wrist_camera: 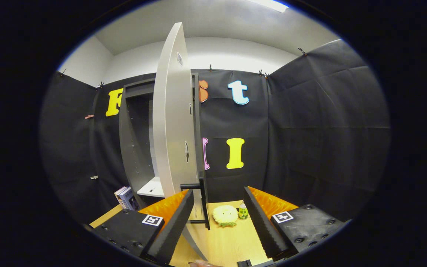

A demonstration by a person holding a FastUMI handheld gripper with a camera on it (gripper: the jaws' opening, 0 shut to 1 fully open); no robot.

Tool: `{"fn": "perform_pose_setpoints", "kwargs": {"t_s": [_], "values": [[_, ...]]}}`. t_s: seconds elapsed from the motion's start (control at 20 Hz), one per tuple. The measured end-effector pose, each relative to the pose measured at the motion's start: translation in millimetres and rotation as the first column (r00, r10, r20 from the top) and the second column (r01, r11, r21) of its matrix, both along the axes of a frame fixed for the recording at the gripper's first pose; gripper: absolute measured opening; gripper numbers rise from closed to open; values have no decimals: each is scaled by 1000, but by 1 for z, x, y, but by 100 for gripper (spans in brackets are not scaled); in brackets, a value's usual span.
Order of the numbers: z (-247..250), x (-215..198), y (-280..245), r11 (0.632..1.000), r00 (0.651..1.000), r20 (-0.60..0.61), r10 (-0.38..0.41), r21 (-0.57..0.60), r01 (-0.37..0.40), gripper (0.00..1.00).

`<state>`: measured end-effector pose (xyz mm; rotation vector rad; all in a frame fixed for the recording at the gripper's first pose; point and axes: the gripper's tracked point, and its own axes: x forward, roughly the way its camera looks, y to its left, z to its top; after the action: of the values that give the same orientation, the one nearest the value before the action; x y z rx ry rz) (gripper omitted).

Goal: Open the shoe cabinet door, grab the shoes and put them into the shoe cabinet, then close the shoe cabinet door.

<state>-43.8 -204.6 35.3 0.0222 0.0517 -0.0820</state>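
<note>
The shoe cabinet (136, 148) stands on the wooden table against the black wall, dark grey, with a white shelf (152, 188) inside. Its pale door (172, 122) is swung wide open and shows edge-on toward me, with a black bar handle (198, 200) on its outer face near the lower edge. My gripper (219, 217) is open, its black ribbed fingers (174, 222) spread wide; the door's lower edge and handle sit between them, just ahead of the left finger. Nothing is pressed between the fingers.
A yellow plush toy (225, 215) and a small green bottle (242, 211) lie on the wooden table (228, 244) beyond the fingers. Two books (125, 197) lean by the cabinet's left foot. Black cloth walls close in on the left, back and right.
</note>
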Motion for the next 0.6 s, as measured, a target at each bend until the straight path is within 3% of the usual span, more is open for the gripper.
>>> {"fn": "perform_pose_setpoints", "kwargs": {"t_s": [0.6], "values": [[-11,22,103,993,994,-10,110,50,-109,92]]}}
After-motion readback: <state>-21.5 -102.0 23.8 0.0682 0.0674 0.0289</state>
